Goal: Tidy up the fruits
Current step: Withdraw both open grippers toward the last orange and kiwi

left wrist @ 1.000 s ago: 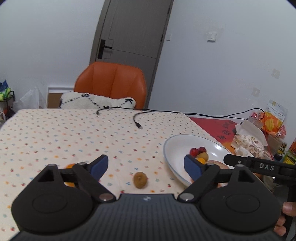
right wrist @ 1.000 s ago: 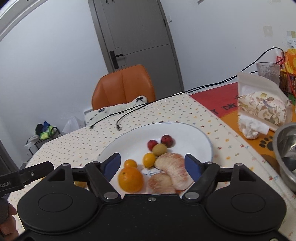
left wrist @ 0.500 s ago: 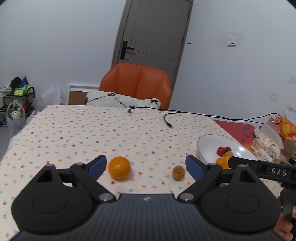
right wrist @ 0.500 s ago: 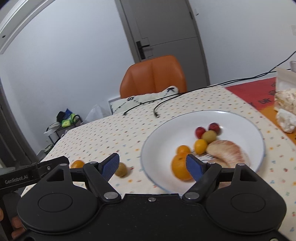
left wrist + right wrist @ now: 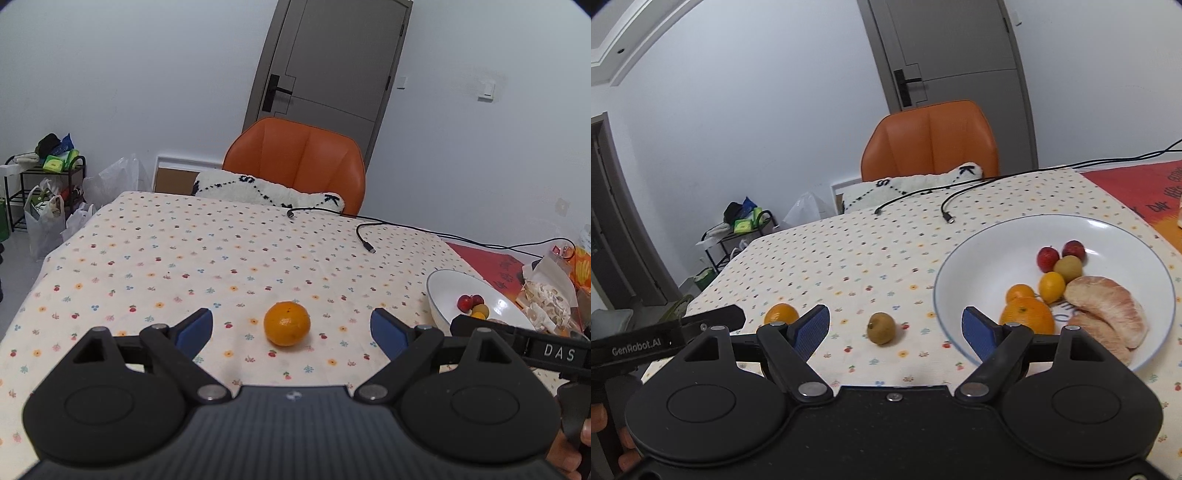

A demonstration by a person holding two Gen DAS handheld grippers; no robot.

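Left gripper [image 5: 291, 328] was wide open, nothing held. A loose orange [image 5: 287, 323] sat on the table [image 5: 207, 251] in line with the gap between its blue fingers [image 5: 194, 328], roughly centred and a little ahead of the tips, touching neither.

Right gripper [image 5: 895, 328] was also wide open and empty. A small brown-green fruit [image 5: 881, 328] lay on the table in the gap between its fingers [image 5: 812, 326], slightly left of centre, no contact visible. From the right wrist view the loose orange showed just beyond the left finger, partly hidden by it. The right finger sat in front of the near rim of the white plate [image 5: 979, 243].

On the plate: a large orange [image 5: 1027, 315] at the near edge with a smaller orange fruit [image 5: 1019, 293] just behind it, a small yellow fruit [image 5: 1051, 286], one brown-green fruit [image 5: 1068, 267], two red fruits [image 5: 1048, 257] at the back, and two peeled pomelo segments [image 5: 1106, 306] on the right side.

The left wrist view showed the plate off to the right, well apart from the loose orange, with the right gripper's body crossing in front of it. The brown-green fruit on the table was not visible from that view.

Two black cables [image 5: 365, 240] lay on the far part of the table, and an orange chair [image 5: 295, 162] stood behind it.
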